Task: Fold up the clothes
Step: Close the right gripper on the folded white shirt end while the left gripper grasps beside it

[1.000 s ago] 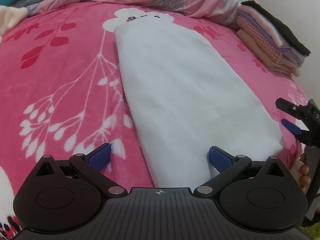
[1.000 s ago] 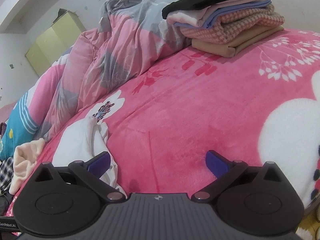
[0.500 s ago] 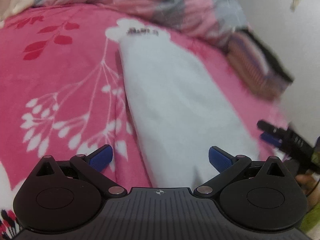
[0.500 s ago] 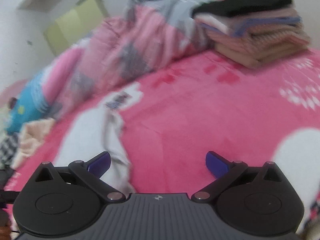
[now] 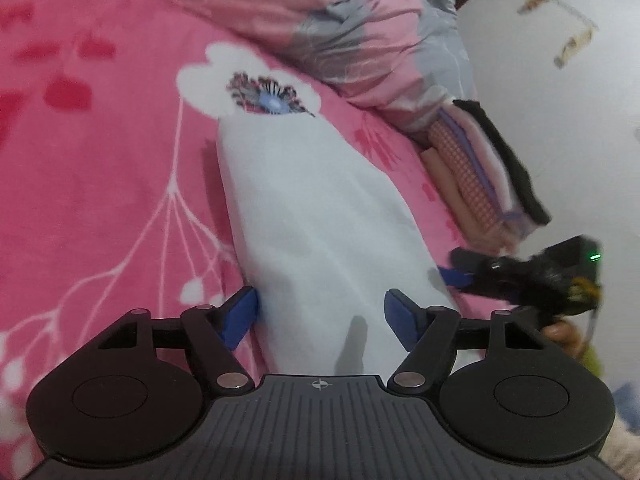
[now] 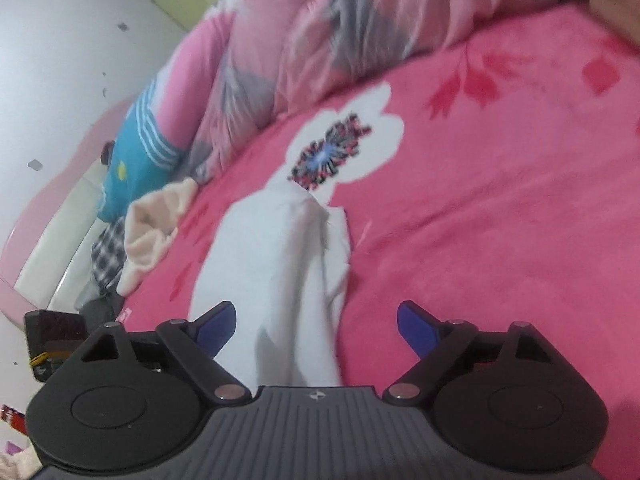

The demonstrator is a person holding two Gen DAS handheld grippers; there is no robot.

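- Left wrist view: white garment (image 5: pixel 320 216), a long narrow strip already doubled lengthwise, flat on the pink blanket (image 5: pixel 100 200) of the bed, near end between the left tongs (image 5: pixel 320 316).
- Left tongs: jaws spread wide, nothing gripped; left pad at the strip's left edge, right pad over the cloth; contact not clear.
- Right tongs (image 5: pixel 456 278), same view: at the strip's right edge, blurred. Right wrist view: right tongs (image 6: pixel 316 328) wide apart, empty, near end of the garment (image 6: pixel 272 264) between and under the pads.
- Stack of folded clothes (image 5: pixel 484 184): on the bed well right of the strip, against the rumpled quilt (image 5: pixel 360 32).
- Loose clothes (image 6: pixel 152 220): cream and checked pieces heaped at the bed's far side, apart from the strip.
- Handling, judged: thin, light, limp cloth; no stiffness, likely to sag, crease and slide layer over layer; plush blanket may drag at it.
- Hold, judged: near end, one corner per tongs, pinching all layers together so the lengthwise fold stays shut.
- Stage, judged: lengthwise fold lies done; crosswise fold not seen.
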